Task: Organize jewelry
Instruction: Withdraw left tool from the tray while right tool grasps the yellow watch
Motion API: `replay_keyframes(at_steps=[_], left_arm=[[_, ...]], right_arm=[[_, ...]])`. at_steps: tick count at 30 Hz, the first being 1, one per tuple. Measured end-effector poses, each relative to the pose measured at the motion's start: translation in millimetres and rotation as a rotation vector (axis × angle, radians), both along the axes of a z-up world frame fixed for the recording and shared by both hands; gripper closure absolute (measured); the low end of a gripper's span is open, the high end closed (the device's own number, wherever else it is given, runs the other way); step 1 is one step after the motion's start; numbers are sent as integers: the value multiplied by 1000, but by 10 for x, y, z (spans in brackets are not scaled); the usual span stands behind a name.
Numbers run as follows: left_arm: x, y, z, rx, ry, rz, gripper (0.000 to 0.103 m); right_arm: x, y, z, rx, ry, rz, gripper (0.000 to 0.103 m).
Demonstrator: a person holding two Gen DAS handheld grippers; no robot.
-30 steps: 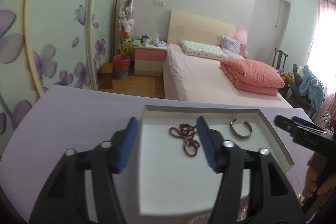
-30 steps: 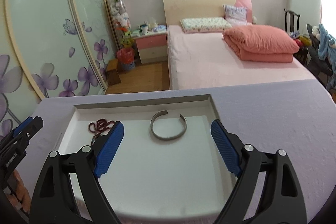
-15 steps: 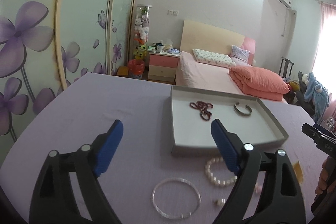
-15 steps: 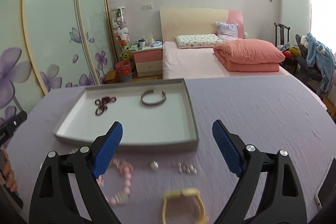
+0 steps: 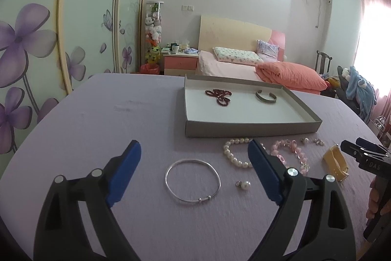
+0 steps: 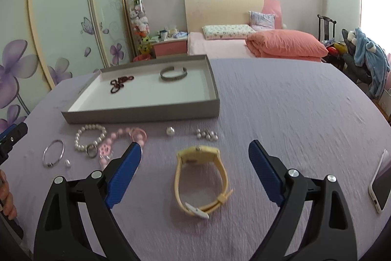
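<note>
A grey tray [image 5: 251, 130] [image 6: 146, 111] on the purple table holds a dark red bead string [image 5: 218, 95] [image 6: 119, 83] and a metal cuff [image 5: 266, 96] [image 6: 173, 73]. In front of it lie a thin silver bangle [image 5: 193, 180] [image 6: 53, 153], a pearl bracelet [image 5: 234, 153] [image 6: 89, 136], a pink bead bracelet [image 5: 290, 153] [image 6: 122, 141] and a yellow watch [image 6: 201, 175] [image 5: 336, 163]. My left gripper [image 5: 194, 160] is open and empty, with the bangle between its fingers. My right gripper [image 6: 195, 158] is open and empty, with the watch between its fingers.
A loose pearl [image 5: 244, 185] [image 6: 170, 131] and small earrings [image 6: 207, 134] [image 5: 311, 141] lie near the bracelets. A white phone [image 6: 381, 184] lies at the right table edge. A bed [image 6: 244, 45] and a wardrobe stand beyond the table.
Both grippers have pulled back from over the tray toward the table's near side. The loose jewelry in front of the tray has come into view. Both stay open.
</note>
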State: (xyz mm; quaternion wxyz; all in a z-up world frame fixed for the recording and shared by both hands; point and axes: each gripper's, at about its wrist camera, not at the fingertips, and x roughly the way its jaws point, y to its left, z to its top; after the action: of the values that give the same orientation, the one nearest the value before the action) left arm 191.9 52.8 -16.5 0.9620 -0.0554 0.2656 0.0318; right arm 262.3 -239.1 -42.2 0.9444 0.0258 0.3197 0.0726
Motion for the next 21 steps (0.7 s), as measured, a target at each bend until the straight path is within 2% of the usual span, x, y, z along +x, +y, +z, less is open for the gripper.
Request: replay_keyframes(at_steps=[7, 12, 14, 15, 16, 18, 21], left_arm=[[-3, 1, -65, -6, 23, 9, 16], [-14, 10, -100, -6, 34, 9, 16], [-8, 11, -114, -4, 40, 10, 16], [-8, 16, -126, -4, 43, 10, 16], [-2, 17, -134, -4, 47, 10, 16], [7, 14, -148, -5, 53, 12, 16], [27, 16, -174, -4, 68, 11, 16]], right_arm=[[32, 48, -214, -67, 94, -16, 14], [107, 17, -315, -69, 155, -36, 15], [122, -3, -339, -63, 173, -33, 32], [136, -10, -362, -61, 189, -25, 47], [132, -13, -368, -62, 193, -30, 53], [113, -6, -359, -83, 186, -43, 61], [83, 1, -366, -103, 185, -52, 65]])
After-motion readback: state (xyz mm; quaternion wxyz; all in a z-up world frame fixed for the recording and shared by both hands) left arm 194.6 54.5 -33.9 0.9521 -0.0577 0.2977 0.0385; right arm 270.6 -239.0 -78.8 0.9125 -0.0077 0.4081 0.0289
